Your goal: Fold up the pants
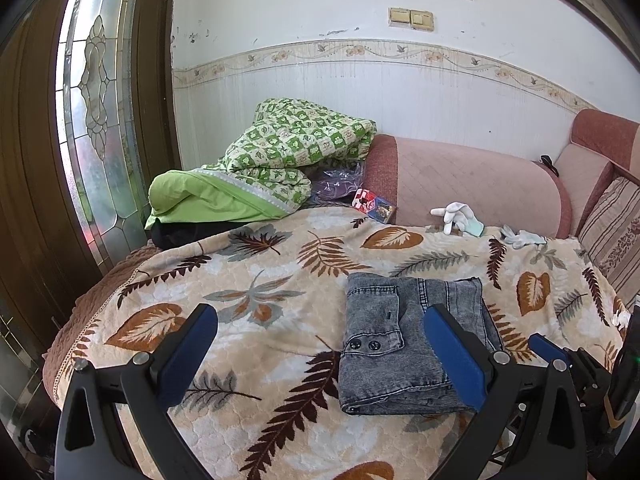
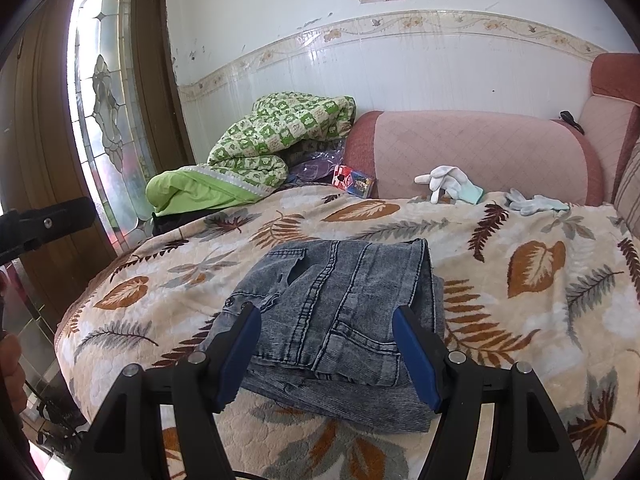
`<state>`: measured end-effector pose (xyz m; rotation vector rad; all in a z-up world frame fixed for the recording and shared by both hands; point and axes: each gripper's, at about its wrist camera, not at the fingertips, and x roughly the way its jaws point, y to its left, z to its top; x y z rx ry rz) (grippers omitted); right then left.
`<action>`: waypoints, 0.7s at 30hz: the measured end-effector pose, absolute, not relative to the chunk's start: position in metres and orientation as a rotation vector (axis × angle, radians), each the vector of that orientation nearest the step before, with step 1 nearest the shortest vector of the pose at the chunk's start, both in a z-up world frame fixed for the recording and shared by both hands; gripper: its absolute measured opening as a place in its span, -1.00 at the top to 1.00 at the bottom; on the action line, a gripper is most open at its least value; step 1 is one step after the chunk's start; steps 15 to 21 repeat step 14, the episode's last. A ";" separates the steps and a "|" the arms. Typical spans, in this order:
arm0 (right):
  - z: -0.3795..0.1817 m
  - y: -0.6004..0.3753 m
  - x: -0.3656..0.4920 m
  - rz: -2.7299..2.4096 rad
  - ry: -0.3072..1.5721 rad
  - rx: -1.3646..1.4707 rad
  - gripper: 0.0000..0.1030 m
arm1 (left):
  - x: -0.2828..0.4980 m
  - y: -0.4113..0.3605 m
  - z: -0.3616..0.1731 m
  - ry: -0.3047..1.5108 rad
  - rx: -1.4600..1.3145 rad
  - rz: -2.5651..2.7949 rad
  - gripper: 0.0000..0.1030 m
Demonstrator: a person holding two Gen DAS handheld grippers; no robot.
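Right gripper (image 2: 326, 350): black frame, blue pads, jaws wide, empty, hovering over near edge of folded pants. Left gripper (image 1: 320, 354): same build, jaws wide, empty, beside bundle.
Grey acid-wash denim pants (image 2: 340, 320): folded into compact rectangle, lying on leaf-print beige blanket (image 2: 540, 312).
Status, judged: fold looks near complete.
Risk: upper layer sits loose; careless pad contact could drag it, undoing fold.

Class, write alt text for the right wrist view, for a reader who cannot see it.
Grey denim pants lie folded in a compact stack on a leaf-patterned blanket, framed by the open blue-padded right gripper, which holds nothing. Behind are white gloves, a green quilt and a pink sofa back.
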<state>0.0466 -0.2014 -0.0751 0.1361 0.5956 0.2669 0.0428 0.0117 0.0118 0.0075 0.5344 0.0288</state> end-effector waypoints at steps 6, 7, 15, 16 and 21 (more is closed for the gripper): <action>-0.078 -0.199 0.049 0.267 0.603 0.134 -0.39 | 0.045 0.014 0.010 0.542 -0.002 0.027 -0.99; -0.078 -0.199 0.049 0.268 0.604 0.134 -0.39 | 0.046 0.014 0.010 0.543 -0.003 0.027 -0.99; -0.082 -0.195 0.053 0.275 0.617 0.134 -0.39 | 0.048 0.017 0.007 0.546 -0.008 0.020 -0.99; -0.082 -0.195 0.053 0.275 0.617 0.134 -0.39 | 0.048 0.017 0.007 0.546 -0.008 0.020 -0.99; -0.082 -0.195 0.053 0.275 0.617 0.134 -0.39 | 0.048 0.017 0.007 0.546 -0.008 0.020 -0.99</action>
